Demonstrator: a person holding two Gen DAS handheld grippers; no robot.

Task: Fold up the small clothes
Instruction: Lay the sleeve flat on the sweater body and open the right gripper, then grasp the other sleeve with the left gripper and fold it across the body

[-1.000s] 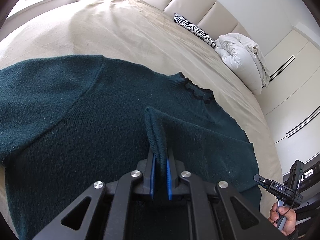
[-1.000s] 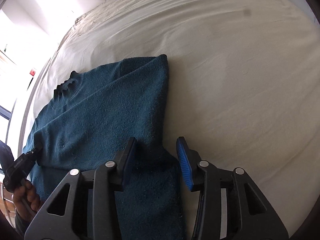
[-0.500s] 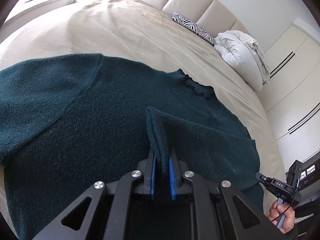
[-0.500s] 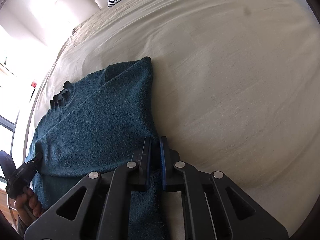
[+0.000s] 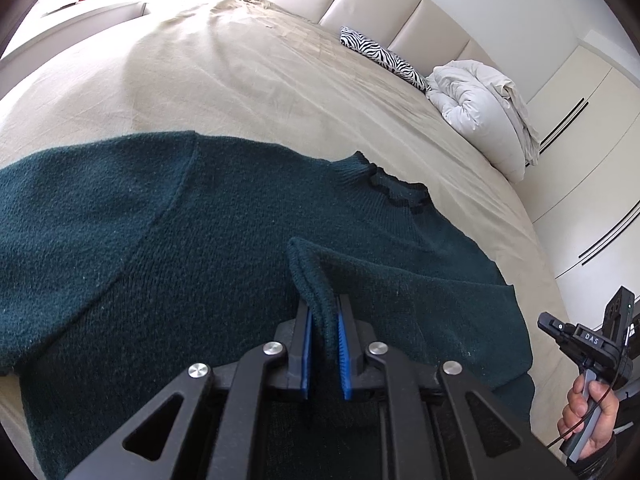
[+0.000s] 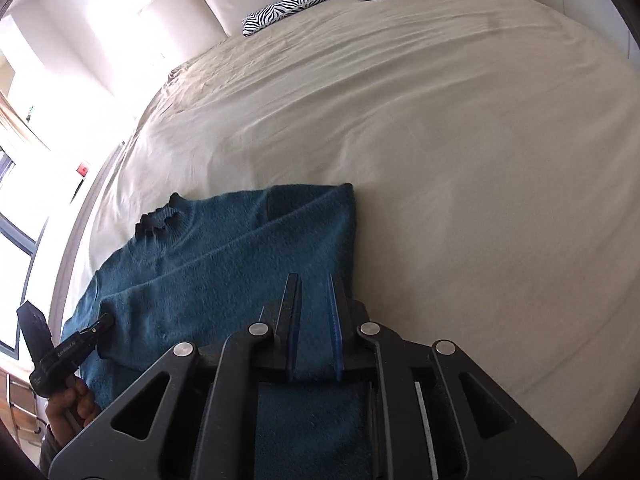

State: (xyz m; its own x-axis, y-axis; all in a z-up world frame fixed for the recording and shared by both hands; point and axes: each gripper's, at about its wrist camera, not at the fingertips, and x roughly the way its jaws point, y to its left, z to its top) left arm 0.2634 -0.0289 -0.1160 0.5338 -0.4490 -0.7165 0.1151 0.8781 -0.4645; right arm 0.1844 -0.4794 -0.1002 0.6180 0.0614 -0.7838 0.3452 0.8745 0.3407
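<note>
teal knit sweater point(image 5: 168, 248) lies spread on the beige bed point(image 5: 240, 88). your left claw point(image 5: 325, 346) pinches a raised fold of its fabric. your right claw point(image 6: 314, 328) sits over the sweater's folded side edge, jaws just eased slightly apart around the knit; whether the pads press it, you can't tell.

I count one sweater point(image 5: 208, 248) under my two grippers: one left gripper point(image 5: 325, 334) and one right gripper point(image 6: 314, 320), each with two fingers. Ahead of them lies one bed point(image 6: 460, 152). At its far end I see one zebra pillow point(image 5: 382, 58) and, beside it, one white duvet point(image 5: 480, 116). Two hands show, one hand point(image 5: 590, 420) to my left tool's right, one hand point(image 6: 68, 408) to my right tool's left.
</note>
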